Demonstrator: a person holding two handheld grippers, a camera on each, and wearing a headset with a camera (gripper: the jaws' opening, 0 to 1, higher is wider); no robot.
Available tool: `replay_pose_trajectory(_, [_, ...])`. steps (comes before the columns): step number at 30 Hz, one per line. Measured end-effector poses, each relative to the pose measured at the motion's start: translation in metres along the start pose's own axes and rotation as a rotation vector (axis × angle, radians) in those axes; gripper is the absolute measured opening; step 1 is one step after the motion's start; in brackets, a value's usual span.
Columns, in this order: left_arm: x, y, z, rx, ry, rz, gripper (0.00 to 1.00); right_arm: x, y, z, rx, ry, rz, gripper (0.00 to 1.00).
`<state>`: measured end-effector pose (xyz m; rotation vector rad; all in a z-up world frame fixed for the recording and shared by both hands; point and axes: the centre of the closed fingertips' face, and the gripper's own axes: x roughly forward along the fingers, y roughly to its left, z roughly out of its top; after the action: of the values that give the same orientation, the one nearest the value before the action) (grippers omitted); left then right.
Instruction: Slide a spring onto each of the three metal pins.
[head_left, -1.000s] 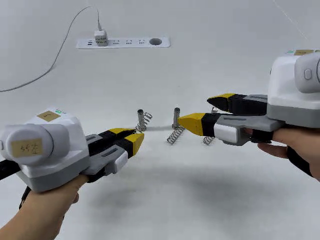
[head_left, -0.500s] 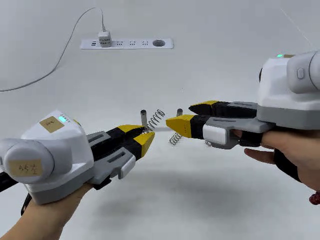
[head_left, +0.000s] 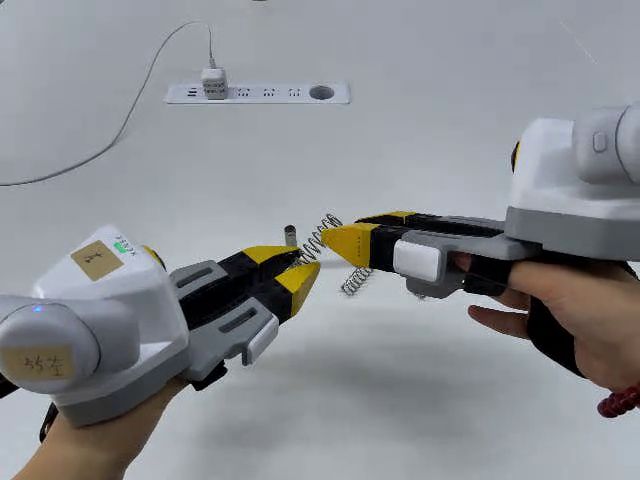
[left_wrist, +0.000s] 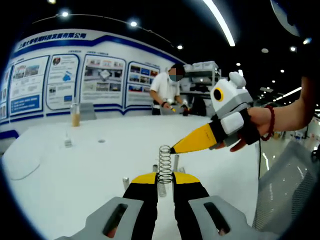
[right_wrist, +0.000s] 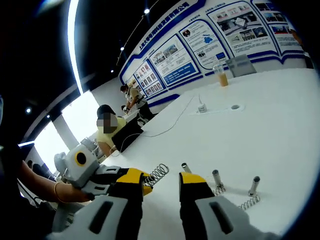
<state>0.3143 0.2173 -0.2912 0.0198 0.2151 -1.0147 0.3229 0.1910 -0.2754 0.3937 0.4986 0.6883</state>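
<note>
Head view: left claw (head_left: 305, 264) has lifted its pinched spring (head_left: 318, 240); right claw (head_left: 343, 227), seemingly parted, has neared it.

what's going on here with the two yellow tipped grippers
A person is working at a white table with two handheld grippers. The left gripper is shut on a spring, holding it above the table. The right gripper, open, has its tips by the spring's free end. Three metal pins stand on the table, none with a spring on, and two other springs lie beside them.
</note>
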Motion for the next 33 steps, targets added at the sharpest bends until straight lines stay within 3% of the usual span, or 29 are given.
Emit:
replay_pose_trajectory(14, [-0.002, -0.009, 0.012, -0.008, -0.049, -0.03, 0.1, 0.001, 0.011, 0.007, 0.097, -0.031, 0.061, 0.2])
replay_pose_trajectory(18, [-0.002, -0.01, 0.015, -0.01, -0.061, -0.035, 0.1, 0.001, 0.013, 0.009, 0.157, -0.047, 0.086, 0.17])
replay_pose_trajectory(28, [-0.002, -0.012, 0.016, 0.003, -0.049, -0.034, 0.1, 0.0, 0.018, 0.013, 0.211, -0.063, 0.128, 0.12])
replay_pose_trajectory(33, [-0.002, -0.013, 0.015, 0.022, -0.037, -0.033, 0.1, 0.0, 0.02, 0.013, 0.199, -0.066, 0.135, 0.11])
